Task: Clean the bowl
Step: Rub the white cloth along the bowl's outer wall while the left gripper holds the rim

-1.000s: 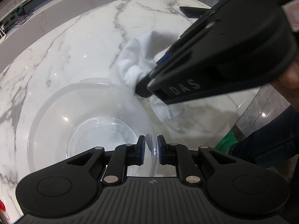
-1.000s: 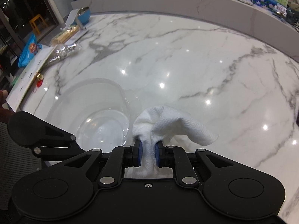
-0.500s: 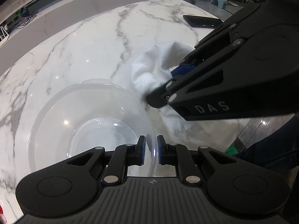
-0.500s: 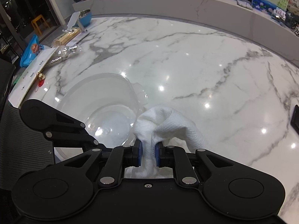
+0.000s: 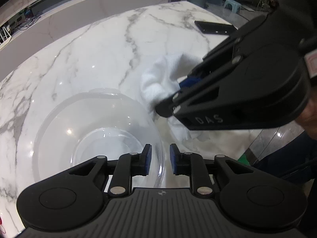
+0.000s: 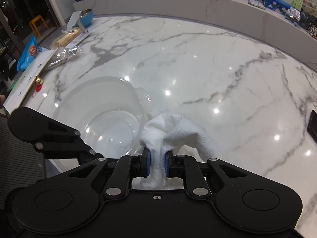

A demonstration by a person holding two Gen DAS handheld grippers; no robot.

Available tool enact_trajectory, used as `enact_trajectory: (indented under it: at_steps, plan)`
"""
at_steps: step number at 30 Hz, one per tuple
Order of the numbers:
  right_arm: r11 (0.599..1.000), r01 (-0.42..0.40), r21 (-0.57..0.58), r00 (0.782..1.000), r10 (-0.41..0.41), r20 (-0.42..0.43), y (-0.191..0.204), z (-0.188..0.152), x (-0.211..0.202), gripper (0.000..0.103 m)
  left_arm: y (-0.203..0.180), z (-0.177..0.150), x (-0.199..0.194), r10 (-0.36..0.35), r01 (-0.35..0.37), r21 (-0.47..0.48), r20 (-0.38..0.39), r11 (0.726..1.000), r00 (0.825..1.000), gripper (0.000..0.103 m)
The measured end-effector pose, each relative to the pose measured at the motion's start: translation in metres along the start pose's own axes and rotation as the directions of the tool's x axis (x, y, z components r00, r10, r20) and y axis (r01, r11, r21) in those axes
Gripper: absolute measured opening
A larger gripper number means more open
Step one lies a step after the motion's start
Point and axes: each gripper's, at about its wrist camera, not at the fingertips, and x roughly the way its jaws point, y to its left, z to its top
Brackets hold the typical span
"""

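A clear glass bowl (image 5: 99,138) stands upright on the white marble table (image 5: 89,59), just left of the cloth in the right wrist view (image 6: 103,109). My left gripper (image 5: 160,158) straddles the bowl's near right rim. Its jaws are opening, and the blue pads stand off the glass on either side. My right gripper (image 6: 157,163) is shut on a bunched white cloth (image 6: 178,127), which hangs just outside the bowl's right wall. In the left wrist view the cloth (image 5: 158,79) shows beside the right gripper's black body (image 5: 247,83).
A black phone (image 5: 216,27) lies near the table's far right edge. At the table's far left are a blue packet (image 6: 27,53), a foil bag (image 6: 63,55) and a blue dish (image 6: 86,15). A person's dark trouser leg (image 5: 287,158) is past the table edge.
The left gripper's pads, closed on the bowl rim before, have parted from it. The bowl and left gripper have slid toward the cloth. The right gripper keeps its hold.
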Motion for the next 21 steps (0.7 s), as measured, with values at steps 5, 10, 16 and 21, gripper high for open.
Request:
enact_trajectory:
  at_steps: [5, 10, 16, 21]
  plan:
    - [1.0, -0.007, -0.003, 1.0, 0.007, 0.001, -0.001, -0.002, -0.002, 0.012, 0.02, -0.011, -0.022, 0.003, -0.004, 0.025, 0.02, 1.0, 1.0, 0.028]
    - [1.0, -0.011, -0.012, 1.0, 0.011, -0.004, 0.0, -0.003, -0.002, 0.012, 0.06, -0.023, -0.03, -0.008, 0.007, 0.044, 0.016, 0.999, 1.0, 0.032]
    - [1.0, -0.014, -0.025, 1.0, 0.014, -0.007, 0.004, -0.003, -0.001, 0.013, 0.086, -0.02, -0.028, -0.042, 0.043, 0.079, -0.013, 0.996, 0.999, 0.032]
    - [1.0, -0.012, -0.026, 1.0, 0.012, -0.012, 0.004, -0.004, -0.001, 0.013, 0.098, -0.014, -0.012, -0.004, 0.012, 0.116, -0.07, 0.993, 0.998, 0.032]
